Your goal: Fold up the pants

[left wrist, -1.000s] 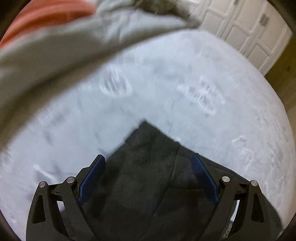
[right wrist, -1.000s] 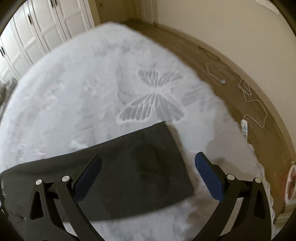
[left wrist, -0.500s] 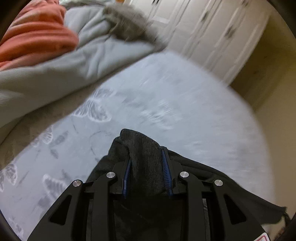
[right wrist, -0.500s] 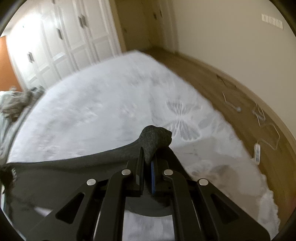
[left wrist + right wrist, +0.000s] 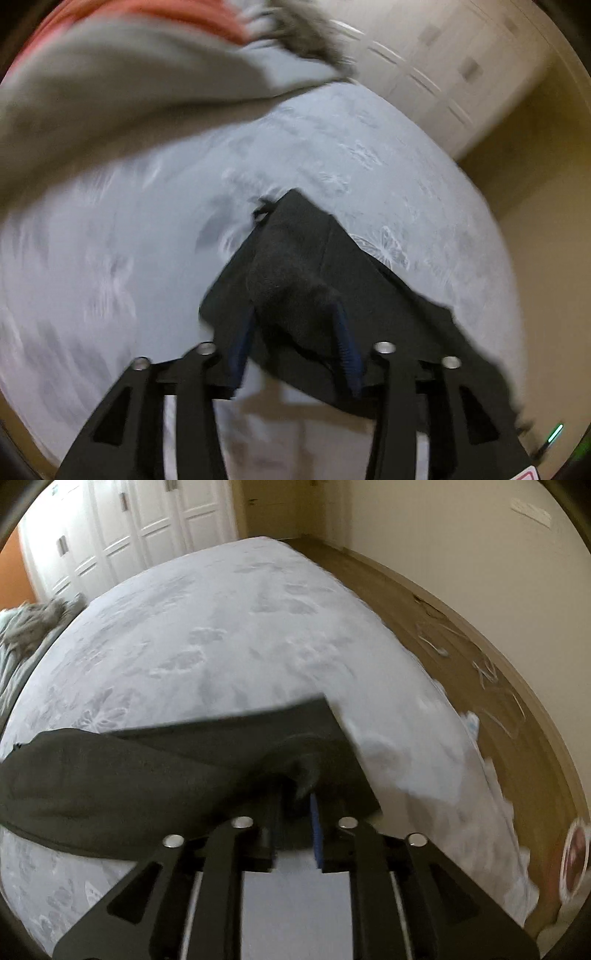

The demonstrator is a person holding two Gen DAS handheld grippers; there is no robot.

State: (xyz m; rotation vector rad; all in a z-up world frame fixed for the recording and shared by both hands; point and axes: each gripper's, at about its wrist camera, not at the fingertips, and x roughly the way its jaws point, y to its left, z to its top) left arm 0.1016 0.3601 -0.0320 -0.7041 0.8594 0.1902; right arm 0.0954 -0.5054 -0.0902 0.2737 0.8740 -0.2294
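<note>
Dark grey pants (image 5: 303, 266) lie on a pale bedspread with a butterfly pattern (image 5: 110, 240), one layer folded over another. My left gripper (image 5: 293, 314) hovers over the folded corner. Its jaws are opening, and a loose bunch of the cloth sags between the blue pads (image 5: 345, 343). In the right wrist view the pants (image 5: 110, 782) stretch away to the left. My right gripper (image 5: 295, 801) is at their right end. Its jaws are opening too, with a curled fold of cloth between them and a gap showing below it.
A grey blanket (image 5: 110, 74) with an orange-red cloth lies bunched at the bed's left side. White wardrobe doors (image 5: 129, 535) stand beyond the bed. To the right is wooden floor with loose cables (image 5: 461, 646) and a round object (image 5: 576, 856).
Both grippers shut on the pants' edge, carried it across the bed and laid it over the lower layer. Their jaws now stand wider apart than half a second ago.
</note>
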